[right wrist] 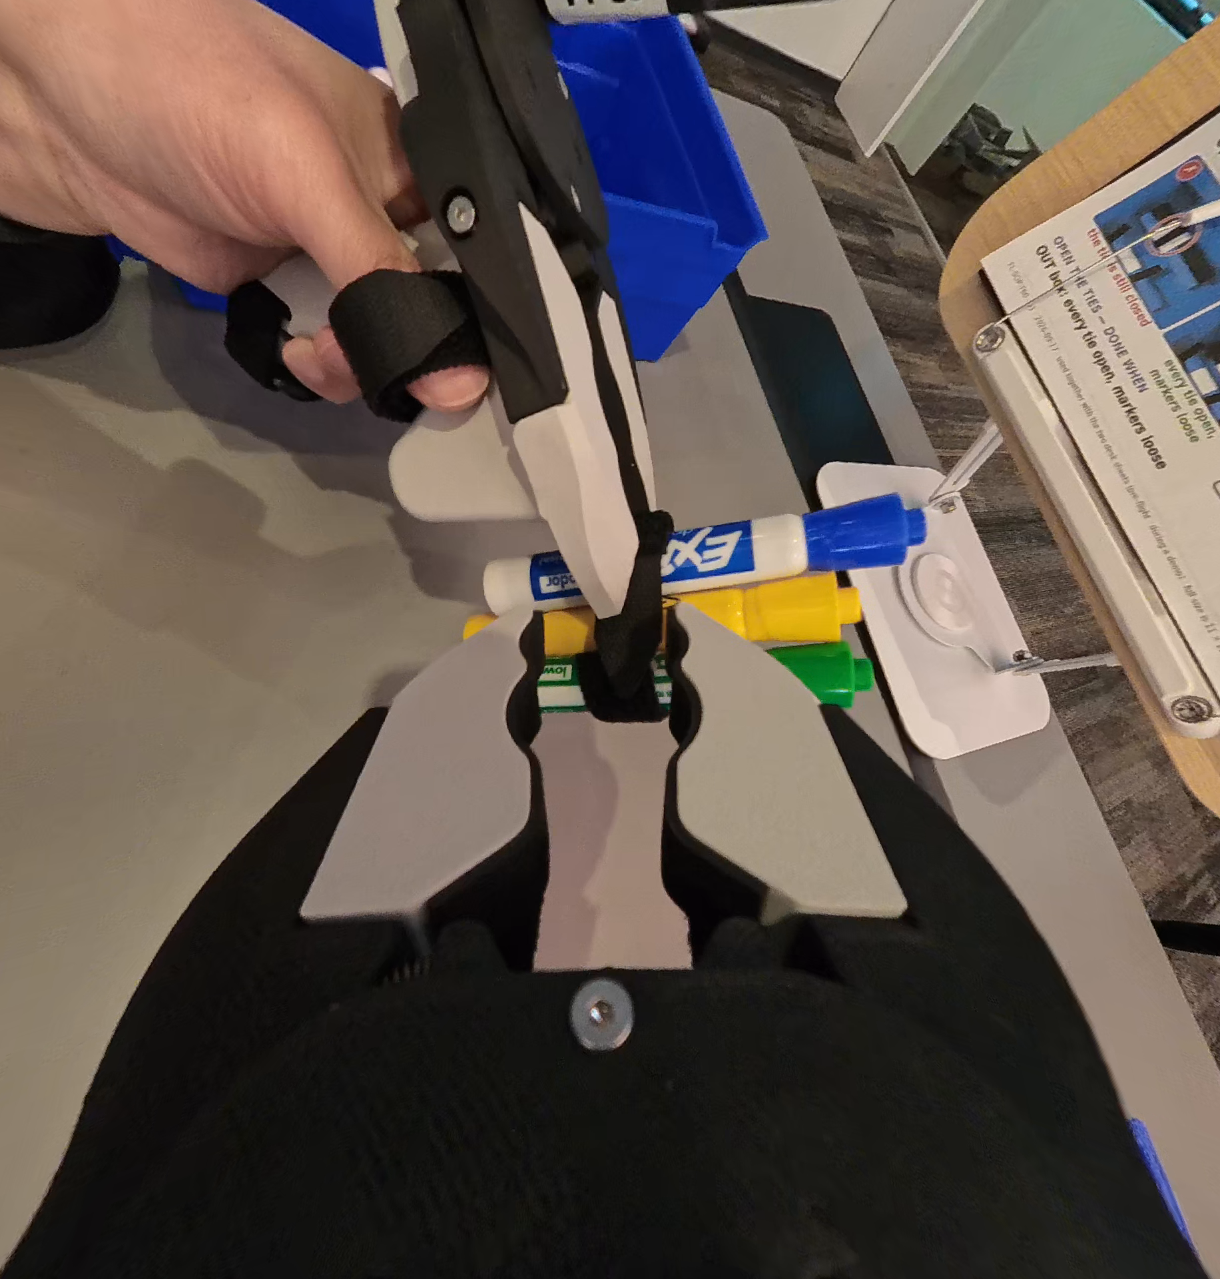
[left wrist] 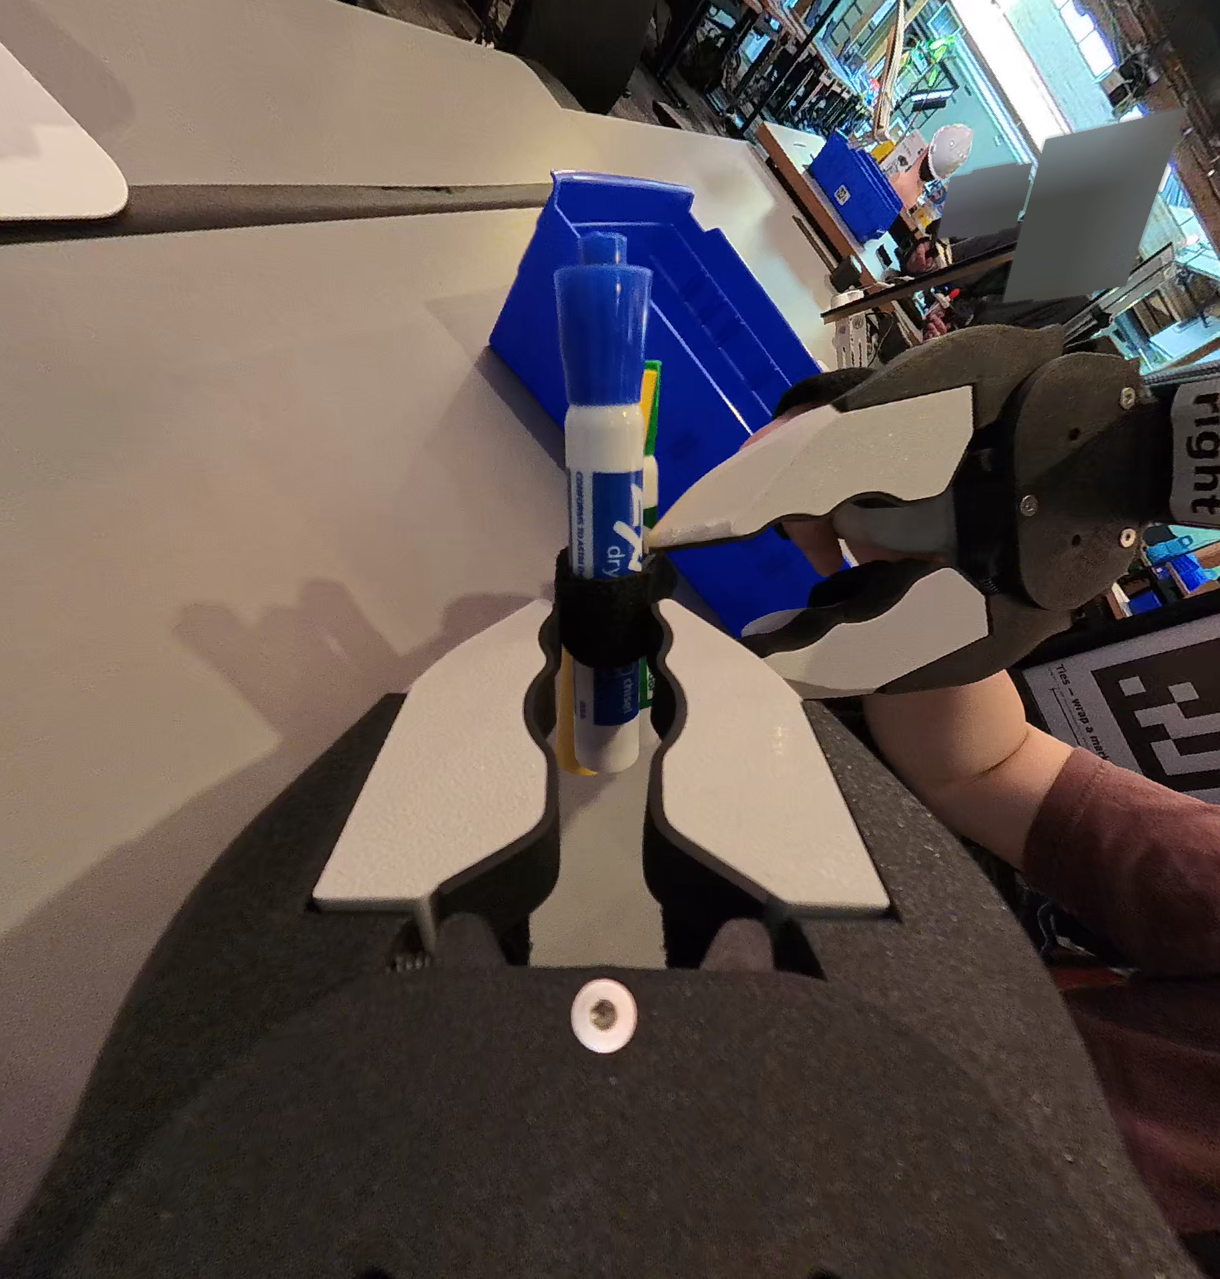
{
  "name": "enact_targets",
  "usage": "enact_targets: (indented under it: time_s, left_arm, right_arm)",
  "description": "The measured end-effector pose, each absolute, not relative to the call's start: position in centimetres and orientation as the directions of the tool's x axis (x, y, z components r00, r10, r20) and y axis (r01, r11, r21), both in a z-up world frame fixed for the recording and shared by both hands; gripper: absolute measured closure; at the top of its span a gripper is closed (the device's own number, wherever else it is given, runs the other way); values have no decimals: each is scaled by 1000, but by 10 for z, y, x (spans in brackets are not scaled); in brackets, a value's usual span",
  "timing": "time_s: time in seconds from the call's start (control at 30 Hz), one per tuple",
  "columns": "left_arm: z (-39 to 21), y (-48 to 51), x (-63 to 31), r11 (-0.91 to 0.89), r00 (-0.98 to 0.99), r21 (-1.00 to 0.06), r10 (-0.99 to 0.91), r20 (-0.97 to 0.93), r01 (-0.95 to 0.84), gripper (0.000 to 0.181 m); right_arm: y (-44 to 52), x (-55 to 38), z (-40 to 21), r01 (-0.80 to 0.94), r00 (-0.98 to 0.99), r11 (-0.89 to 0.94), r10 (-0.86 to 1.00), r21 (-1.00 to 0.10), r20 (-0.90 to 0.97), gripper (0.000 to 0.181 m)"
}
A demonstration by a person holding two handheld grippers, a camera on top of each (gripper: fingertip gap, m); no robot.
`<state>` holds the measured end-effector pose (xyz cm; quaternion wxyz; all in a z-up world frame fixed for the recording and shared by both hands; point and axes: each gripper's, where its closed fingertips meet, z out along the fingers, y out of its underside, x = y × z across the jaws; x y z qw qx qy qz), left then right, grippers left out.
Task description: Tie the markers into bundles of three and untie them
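A bundle of three markers, blue (left wrist: 604,429), yellow (left wrist: 567,747) and green (left wrist: 652,415), is wrapped in a black strap (left wrist: 607,609). My left gripper (left wrist: 604,623) is shut on the bundle at the strap and holds it above the grey table (left wrist: 247,415). In the right wrist view the blue (right wrist: 732,547), yellow (right wrist: 787,609) and green (right wrist: 815,675) markers lie stacked, with the left gripper (right wrist: 611,588) coming down from above. My right gripper (right wrist: 607,637) is open, its jaws on either side of the strap (right wrist: 628,664). It also shows in the left wrist view (left wrist: 704,588), its upper fingertip touching the strap.
A blue bin (left wrist: 697,332) stands just behind the bundle and also shows in the right wrist view (right wrist: 662,173). A white stand base (right wrist: 939,623) sits at the table edge beside a wooden board with an instruction sheet (right wrist: 1112,387). A person's hand (right wrist: 178,173) holds the left gripper. The grippers are tip to tip, or close to it.
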<state>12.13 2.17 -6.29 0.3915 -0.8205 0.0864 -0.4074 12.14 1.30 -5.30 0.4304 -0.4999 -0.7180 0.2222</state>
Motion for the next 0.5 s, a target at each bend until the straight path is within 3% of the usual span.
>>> enact_targets:
  time_s: [0.5]
  left_arm:
    - [-53,24,109,-642,666,-737,-457,590,212,158]
  right_arm:
    - [23,129,-37,488,-102,388,915,-782,390,149]
